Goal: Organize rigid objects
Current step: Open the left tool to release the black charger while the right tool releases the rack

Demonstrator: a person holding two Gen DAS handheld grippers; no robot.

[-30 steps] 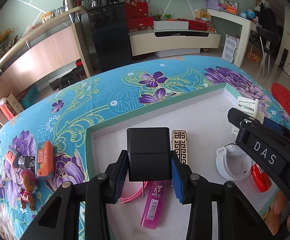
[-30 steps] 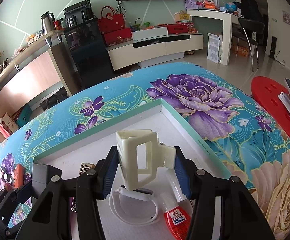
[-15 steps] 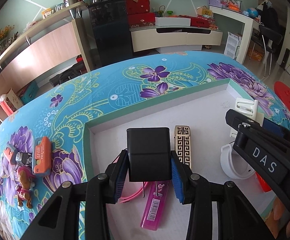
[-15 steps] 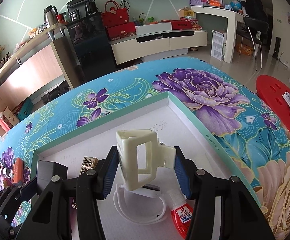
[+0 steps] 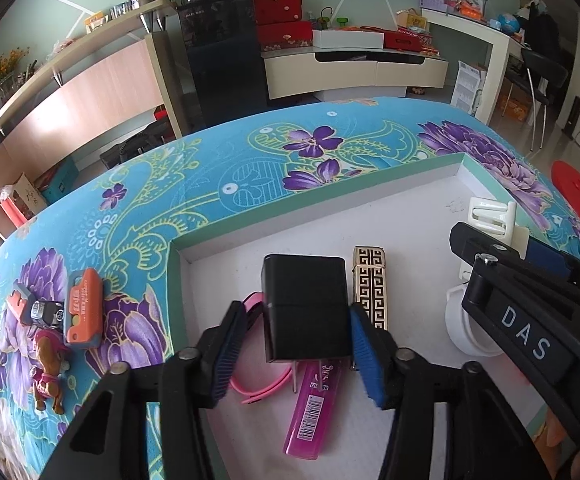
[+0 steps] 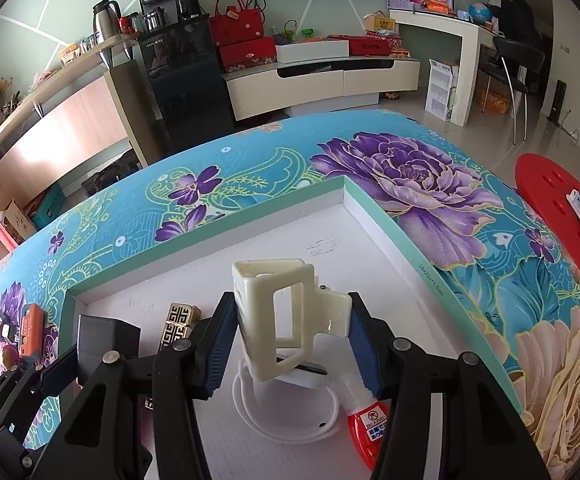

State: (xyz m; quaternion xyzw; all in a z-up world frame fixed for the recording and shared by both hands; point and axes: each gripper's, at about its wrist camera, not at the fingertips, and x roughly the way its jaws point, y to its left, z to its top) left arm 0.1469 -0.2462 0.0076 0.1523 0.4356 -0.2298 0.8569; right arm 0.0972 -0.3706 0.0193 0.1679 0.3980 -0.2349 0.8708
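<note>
Black and stiff, the charger block (image 5: pixel 305 308) looks light between the left gripper's (image 5: pixel 294 354) just-opened, released jaws, while the right gripper (image 6: pixel 290 344) clenches the brittle-looking cream hair claw clip (image 6: pixel 285 320) by its flat sides, at 3 o'clock from the block.

The right hand-held gripper (image 6: pixel 290 340) clamps a cream hair clip (image 6: pixel 285 320) over the white tray (image 6: pixel 370 248), above a white ring (image 6: pixel 290 412) (a red-capped bottle (image 6: pixel 368 426) lies beside it).
</note>
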